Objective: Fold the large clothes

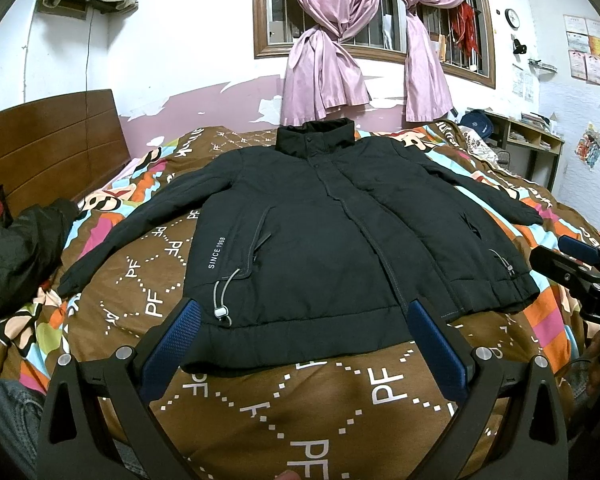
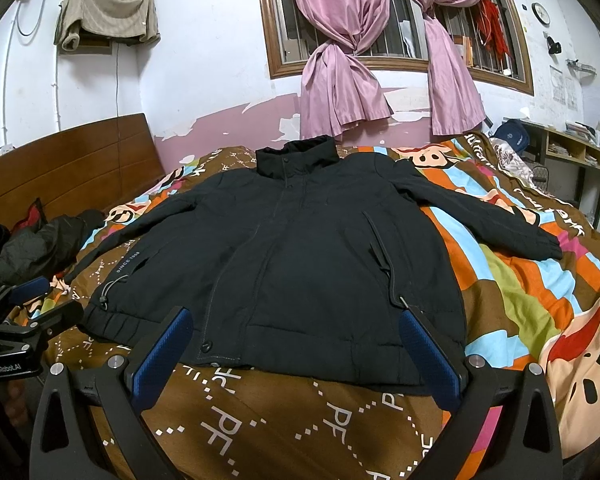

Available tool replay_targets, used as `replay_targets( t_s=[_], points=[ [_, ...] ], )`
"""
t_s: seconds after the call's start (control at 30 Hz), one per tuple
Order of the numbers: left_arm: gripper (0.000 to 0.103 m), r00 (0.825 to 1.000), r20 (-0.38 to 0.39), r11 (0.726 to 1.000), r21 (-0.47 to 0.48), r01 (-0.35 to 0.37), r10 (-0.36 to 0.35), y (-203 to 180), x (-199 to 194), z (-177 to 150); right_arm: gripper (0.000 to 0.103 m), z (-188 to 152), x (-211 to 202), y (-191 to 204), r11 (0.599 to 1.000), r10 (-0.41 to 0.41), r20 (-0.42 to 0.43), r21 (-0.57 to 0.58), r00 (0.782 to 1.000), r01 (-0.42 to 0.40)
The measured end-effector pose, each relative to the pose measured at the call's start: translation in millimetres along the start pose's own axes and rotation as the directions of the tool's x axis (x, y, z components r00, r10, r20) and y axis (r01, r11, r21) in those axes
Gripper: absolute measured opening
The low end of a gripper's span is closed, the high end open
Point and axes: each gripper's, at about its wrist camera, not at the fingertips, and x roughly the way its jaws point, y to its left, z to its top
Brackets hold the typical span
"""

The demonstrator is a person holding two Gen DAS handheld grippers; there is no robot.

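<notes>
Big bed (image 1: 260,420) fills the room, brown quilt w/ "PF" print and bright cartoon stripes, wooden headboard (image 1: 48,148) off to the left, pink curtains (image 1: 328,72) knotted at the window behind.

Laid across the quilt is the black jacket (image 1: 324,240), front side up, zipped or buttoned shut as far as I can tell, collar (image 1: 316,136) toward the wall, hem toward the person. Both sleeves are spread out to the sides: left sleeve (image 1: 140,228) angling down toward the near-left, right sleeve (image 2: 480,216) running out over the striped part. It's flat and fairly smooth, no fold in it anywhere.

So progress-wise I'd say basically zero: the spreading-out looks done, but the sleeves aren't tucked in and the body isn't folded over. All the real folding is left. Prob. first move is taking a sleeve or a side edge & bringing it across the chest.

Another dark garment (image 1: 16,252) is bunched up at the left edge of the bed, near the headboard, apart from the jacket.

Left gripper (image 1: 304,332) hovers just over the hem, fingers spread wide, nothing between them. Right gripper (image 2: 296,344) same deal, spread wide above the hem on its side, gripping nothing. Neither seems to be touching the cloth, tho hard to be sure from this angle.
</notes>
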Motion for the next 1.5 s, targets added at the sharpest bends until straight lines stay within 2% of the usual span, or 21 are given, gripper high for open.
replay_targets(
  t_s=[0.13,0.3,0.47,0.57,0.7,0.8,0.83,0.9,1.0,1.13,1.23,1.4,1.5],
  points=[
    [0.101,1.0,-0.001,1.0,-0.002,0.005,-0.005,0.2,0.2,-0.4,0.103,-0.1,0.0,0.0,1.0,-0.001,0.001,0.001,1.0,0.001],
    [0.101,0.998,0.015,0.997,-0.047,0.059,-0.059,5.9,-3.9,6.8,0.103,1.1,-1.5,-1.2,1.0,-0.003,0.002,0.001,1.0,0.003],
    [0.101,0.996,0.054,0.995,-0.069,0.073,-0.07,9.2,-10.9,30.4,0.103,17.9,-19.5,-14.6,0.999,-0.023,0.046,0.037,0.999,0.021],
    [0.101,0.995,0.077,0.995,-0.068,0.071,-0.066,8.6,-17.1,55.9,0.103,36.6,-31.5,-20.0,0.998,-0.041,0.067,0.057,0.997,0.037],
    [0.101,0.993,0.092,0.995,-0.052,0.085,-0.08,6.1,-23.2,95.1,0.103,76.2,-45.8,-23.4,0.996,-0.071,0.09,0.056,0.993,0.066],
    [0.101,0.994,0.068,0.996,-0.035,0.086,-0.084,1.1,-20.4,124.6,0.103,118.1,-49.6,-32.9,0.997,-0.043,0.072,0.067,0.997,0.038],
    [0.101,0.995,0.058,0.995,-0.041,0.086,-0.084,-0.1,-19.1,137.2,0.103,134.1,-50.2,-36.5,0.997,-0.054,0.056,0.061,0.997,0.051],
    [0.101,0.995,0.055,0.992,-0.092,0.089,-0.085,3.4,-20.6,159.0,0.103,159.8,-52.3,-43.5,0.995,-0.077,0.025,0.057,0.997,0.076],
    [0.101,0.987,0.082,0.974,-0.175,0.147,-0.135,14.3,-24.3,193.2,0.103,203.0,-58.9,-63.4,0.992,-0.04,0.02,0.119,0.999,0.037],
    [0.101,0.987,0.078,0.968,-0.194,0.156,-0.143,21.5,-17.4,237.0,0.103,255.8,-58.5,-94.0,0.987,-0.059,0.003,0.151,0.998,0.058],
    [0.101,0.983,0.084,0.961,-0.212,0.178,-0.163,22.4,-5.9,258.8,0.103,280.0,-49.6,-115.8,0.981,-0.105,-0.018,0.159,0.994,0.106],
    [0.101,0.985,0.074,0.971,-0.175,0.164,-0.154,16.4,35.8,287.4,0.103,314.5,-12.6,-166.3,0.955,-0.19,-0.059,0.221,0.98,0.199],
    [0.101,0.987,0.058,0.973,-0.167,0.16,-0.152,12.1,67.3,292.8,0.103,330.7,7.0,-193.9,0.943,-0.231,-0.017,0.24,0.973,0.229]
  ],
)
